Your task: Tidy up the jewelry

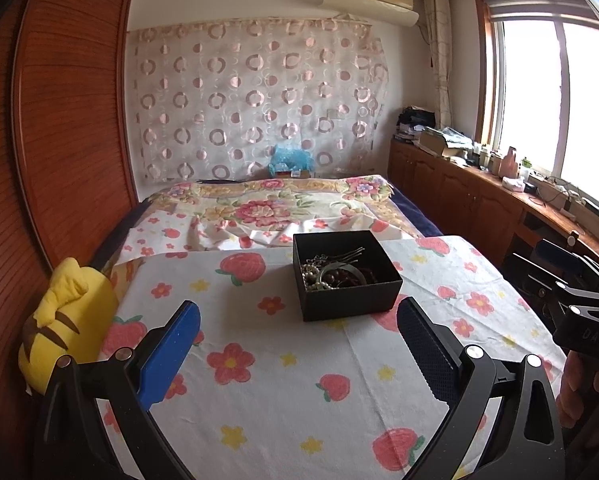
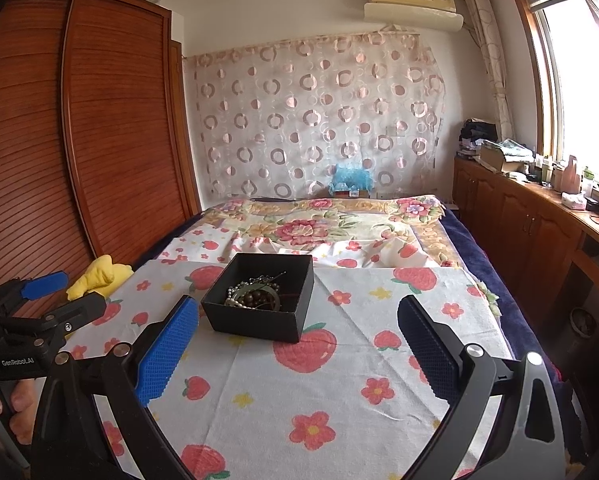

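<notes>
Broadly, a bed (image 1: 259,208) fills the room, spread with a strawberry-and-flower cloth (image 1: 291,392). On it, near the middle, sits an open black box (image 1: 345,276) holding tangled jewelry (image 1: 331,270): pearl beads, dark beads, hairpins. Left tool (image 1: 299,356) and right tool (image 2: 299,348) both hover nearer, fingers wide apart, empty. A yellow plush toy (image 1: 65,316) lies left

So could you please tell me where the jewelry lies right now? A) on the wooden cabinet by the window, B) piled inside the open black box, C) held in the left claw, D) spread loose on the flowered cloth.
B: the beads and metal pieces sit piled in the open black square box; both claws are open and empty.
</notes>
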